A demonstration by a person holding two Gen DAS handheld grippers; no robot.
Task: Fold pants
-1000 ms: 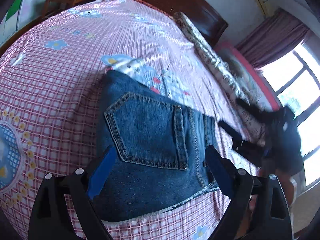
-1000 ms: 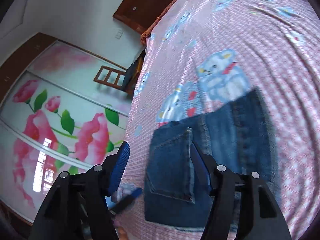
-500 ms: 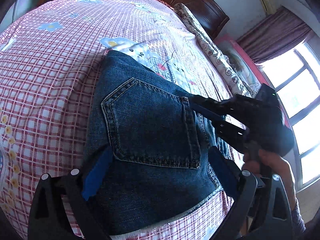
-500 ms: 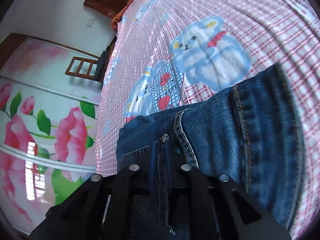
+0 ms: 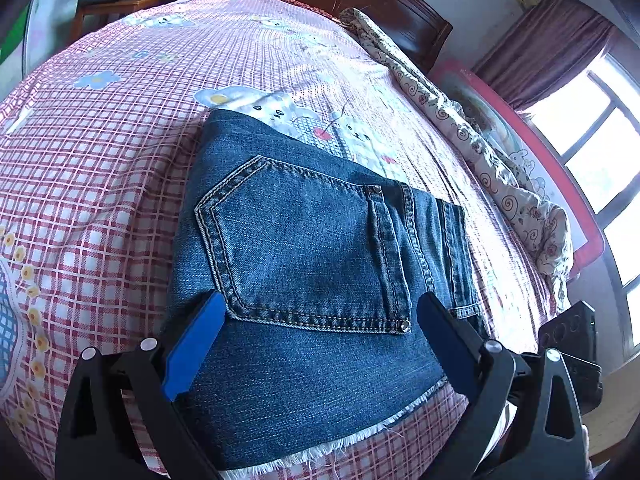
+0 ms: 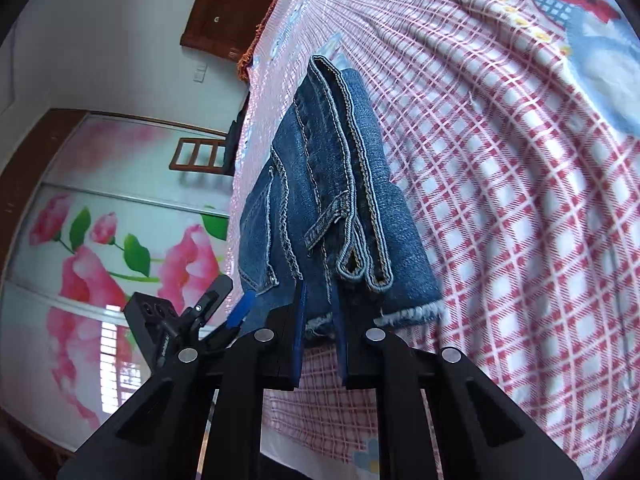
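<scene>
Pink checked bedsheet (image 5: pixel 100 184) carries the folded denim jeans (image 5: pixel 312 280) at centre, pocket up. Left gripper (image 5: pixel 316 340) hovers at six o'clock, jaws spread wide; right gripper (image 6: pixel 320 320) pinches the frayed hem (image 6: pixel 412 314), probably to tidy it.

— What's on my right-wrist feed?

— My right gripper (image 6: pixel 319 312) sits at the frayed edge of the folded jeans (image 6: pixel 332 184), jaws narrowed to a slim gap with denim between them. The pants lie on the pink checked bedsheet (image 6: pixel 520 200), waistband and a belt loop facing me.

— And to the side?

— The left gripper (image 6: pixel 236 316) shows low on the left, beside the denim — I can't tell its jaw state. Behind it, a floral wardrobe door (image 6: pixel 100 240) and a wooden chair (image 6: pixel 200 156).
</scene>
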